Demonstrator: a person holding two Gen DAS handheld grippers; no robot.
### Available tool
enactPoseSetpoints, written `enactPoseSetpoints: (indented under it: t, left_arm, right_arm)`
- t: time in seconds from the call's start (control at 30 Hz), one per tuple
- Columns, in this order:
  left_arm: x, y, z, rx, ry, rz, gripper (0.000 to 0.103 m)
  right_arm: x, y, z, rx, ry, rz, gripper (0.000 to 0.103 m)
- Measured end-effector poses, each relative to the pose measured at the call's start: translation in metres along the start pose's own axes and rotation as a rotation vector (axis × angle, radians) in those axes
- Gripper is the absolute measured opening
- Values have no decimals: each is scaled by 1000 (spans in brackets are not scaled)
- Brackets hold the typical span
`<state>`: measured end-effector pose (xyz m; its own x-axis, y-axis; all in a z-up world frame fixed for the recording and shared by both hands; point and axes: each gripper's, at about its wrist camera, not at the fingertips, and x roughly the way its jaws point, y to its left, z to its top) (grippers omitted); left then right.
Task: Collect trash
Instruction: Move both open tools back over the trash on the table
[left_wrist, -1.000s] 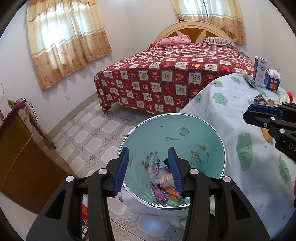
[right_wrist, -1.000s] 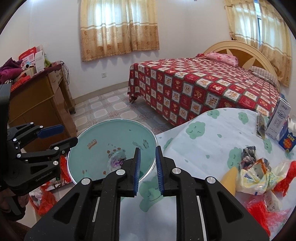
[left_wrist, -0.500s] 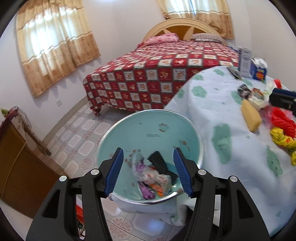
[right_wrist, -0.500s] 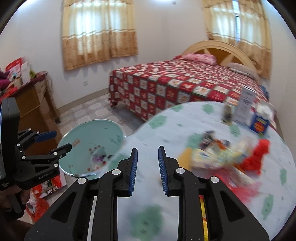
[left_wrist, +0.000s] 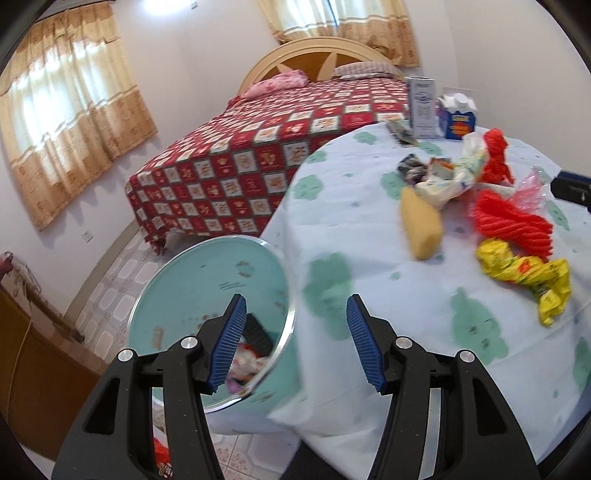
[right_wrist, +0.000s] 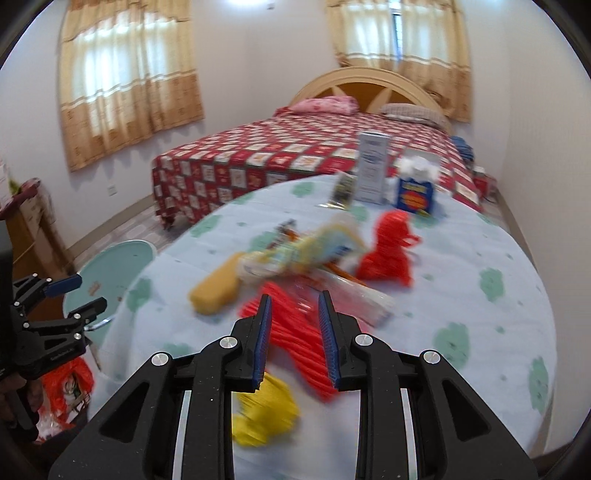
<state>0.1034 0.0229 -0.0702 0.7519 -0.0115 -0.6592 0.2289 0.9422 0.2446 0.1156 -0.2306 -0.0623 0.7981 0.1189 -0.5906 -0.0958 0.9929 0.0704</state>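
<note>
A round table under a pale cloth with green clouds (left_wrist: 351, 221) (right_wrist: 461, 240) carries scattered trash: a yellow wrapper (left_wrist: 524, 273) (right_wrist: 264, 413), a red net bundle (left_wrist: 513, 225) (right_wrist: 295, 328), a yellow sponge-like block (left_wrist: 423, 225) (right_wrist: 218, 291), a pale plastic bag (left_wrist: 450, 181) (right_wrist: 306, 251) and a red bag (left_wrist: 496, 155) (right_wrist: 388, 254). The teal trash bin (left_wrist: 192, 288) (right_wrist: 114, 262) stands at the table's left edge with wrappers inside. My left gripper (left_wrist: 295, 301) (right_wrist: 83, 295) is open over the bin's rim. My right gripper (right_wrist: 294, 295) hovers above the red net bundle, jaws apart and empty.
At the table's far side stand a white carton (left_wrist: 423, 107) (right_wrist: 373, 166) and a blue tissue box (left_wrist: 458, 122) (right_wrist: 415, 192). A bed with a red checked cover (left_wrist: 258, 162) lies beyond. A wooden cabinet (left_wrist: 33, 369) is at the left, with red bags (right_wrist: 68, 384) on the floor.
Both grippers swung right, away from the bin toward the table. The right gripper now sits over the red net bundle. Both pairs of jaws stand a little wider.
</note>
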Motion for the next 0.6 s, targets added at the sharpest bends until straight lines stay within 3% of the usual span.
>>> enactPoseSetpoints:
  t: [0.2,0.6]
  left_arm:
    - [5,-37,18,29,-21,-57,56]
    - [44,-86,37,61,47,-155,54]
  right_arm:
    - [-5,-42,-19,77,32,-85,26]
    - [6,-77,-39,146,50,-61,28]
